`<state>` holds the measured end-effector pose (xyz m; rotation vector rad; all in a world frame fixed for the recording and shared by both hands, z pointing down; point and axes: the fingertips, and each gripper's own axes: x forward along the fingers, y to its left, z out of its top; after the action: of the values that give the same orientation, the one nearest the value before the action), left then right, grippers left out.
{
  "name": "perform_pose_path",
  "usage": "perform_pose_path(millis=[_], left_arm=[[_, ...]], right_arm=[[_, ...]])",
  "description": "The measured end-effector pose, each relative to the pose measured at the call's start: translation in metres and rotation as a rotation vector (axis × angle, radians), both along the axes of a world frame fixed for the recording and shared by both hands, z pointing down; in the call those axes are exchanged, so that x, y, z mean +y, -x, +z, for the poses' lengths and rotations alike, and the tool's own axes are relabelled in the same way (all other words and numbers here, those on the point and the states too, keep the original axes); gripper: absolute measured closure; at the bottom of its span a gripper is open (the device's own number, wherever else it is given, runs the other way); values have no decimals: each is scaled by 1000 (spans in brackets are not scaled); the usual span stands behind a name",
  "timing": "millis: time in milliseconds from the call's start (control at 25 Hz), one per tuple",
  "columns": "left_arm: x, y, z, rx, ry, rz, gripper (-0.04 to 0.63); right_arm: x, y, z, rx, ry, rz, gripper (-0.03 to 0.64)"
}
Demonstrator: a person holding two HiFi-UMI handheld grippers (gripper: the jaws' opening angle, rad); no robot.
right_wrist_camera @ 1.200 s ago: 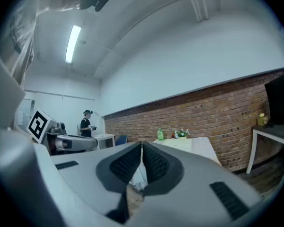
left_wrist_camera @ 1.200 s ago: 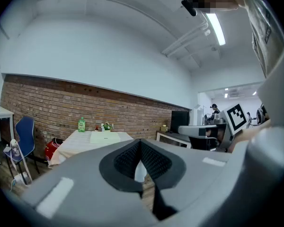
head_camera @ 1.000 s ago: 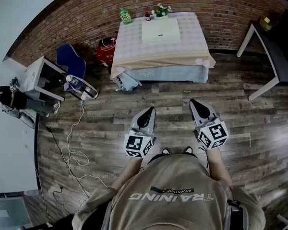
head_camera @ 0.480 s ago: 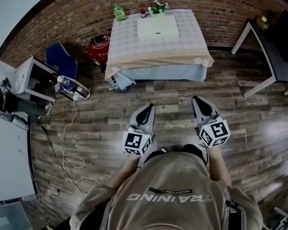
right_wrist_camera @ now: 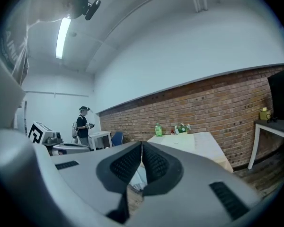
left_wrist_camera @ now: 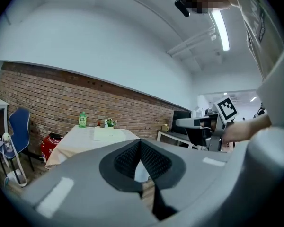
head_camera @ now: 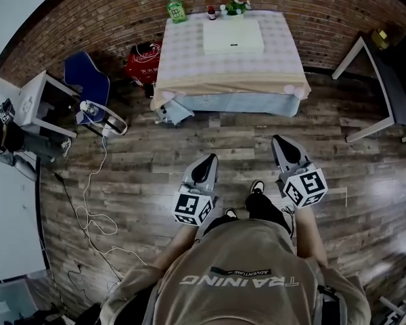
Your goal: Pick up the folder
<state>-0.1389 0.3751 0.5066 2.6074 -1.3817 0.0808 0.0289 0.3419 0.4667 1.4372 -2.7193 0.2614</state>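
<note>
the folder is a pale, flat rectangle lying on the cloth-covered table by the brick wall. a small dark mark near its front edge is too tiny to read. the left gripper and right gripper, over the wood floor well short of it, both have their jaws closed together, empty. the cloth hides the table's legs.

On the worktop, the small things beside the green bottle were too small to name, and so was the dark mark on the folder. The desk at the right ran off the picture's edge. A person at the left edge was partly cut off. The left hand-held gripper and the right hand-held gripper each hid the worktop's near side in their own views.
</note>
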Motion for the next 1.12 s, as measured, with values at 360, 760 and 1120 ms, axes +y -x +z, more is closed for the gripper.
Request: perform_pose_path(millis=[360,760,1120], left_arm=[[-65,-47,-3,-22,44,14,589],[-146,-97,-2,3,102,-8,589],[-193,-97,2,-18,121,-58,589]], right_arm=[[-81,-35,10,-15,2,-24,604],[-166,-60,27,-34,27,-103,604],[-209,-56,40,-45,67,-144,604]])
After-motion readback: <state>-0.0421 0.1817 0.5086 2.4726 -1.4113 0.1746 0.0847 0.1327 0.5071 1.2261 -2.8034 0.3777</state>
